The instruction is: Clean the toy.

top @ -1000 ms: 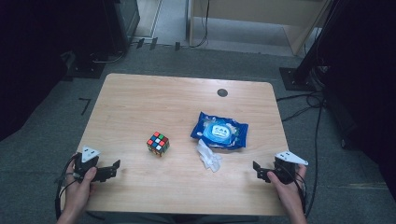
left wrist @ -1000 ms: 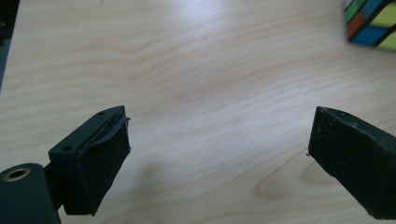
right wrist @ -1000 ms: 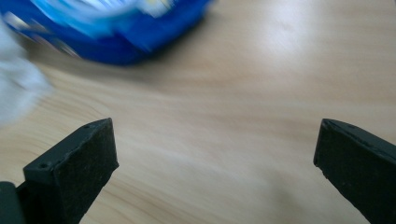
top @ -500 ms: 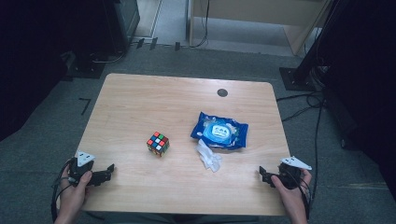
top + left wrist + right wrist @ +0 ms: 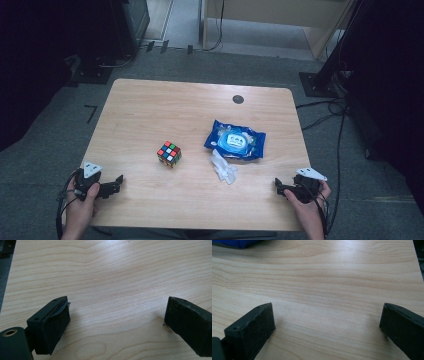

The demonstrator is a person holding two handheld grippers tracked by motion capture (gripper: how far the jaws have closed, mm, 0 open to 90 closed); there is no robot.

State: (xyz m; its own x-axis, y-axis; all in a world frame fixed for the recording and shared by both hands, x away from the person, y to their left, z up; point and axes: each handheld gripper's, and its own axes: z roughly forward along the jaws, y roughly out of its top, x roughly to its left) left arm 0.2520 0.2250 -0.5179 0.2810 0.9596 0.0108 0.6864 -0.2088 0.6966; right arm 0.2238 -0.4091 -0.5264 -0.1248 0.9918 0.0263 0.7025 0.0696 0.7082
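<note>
Light wooden table (image 5: pixel 150 115) stood on grey carpet. Both the left gripper (image 5: pixel 116 184) and right gripper (image 5: pixel 280 187) rested at its near corners, jaws spread wide, empty. Between them lay a multicoloured puzzle cube (image 5: pixel 169 154), crumpled white wipe (image 5: pixel 223 167) and blue wipes packet (image 5: pixel 235 140).

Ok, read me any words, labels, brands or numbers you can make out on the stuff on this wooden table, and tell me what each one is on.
None can be read.
Blue plastic wet-wipe pack: its white oval label carries print, too small and blurred to read.
Multicoloured puzzle cube: plain coloured squares, no lettering.
Crumpled white wipe: no print visible.
Light wooden table: no lettering; a dark round spot near its far edge, unmarked.
</note>
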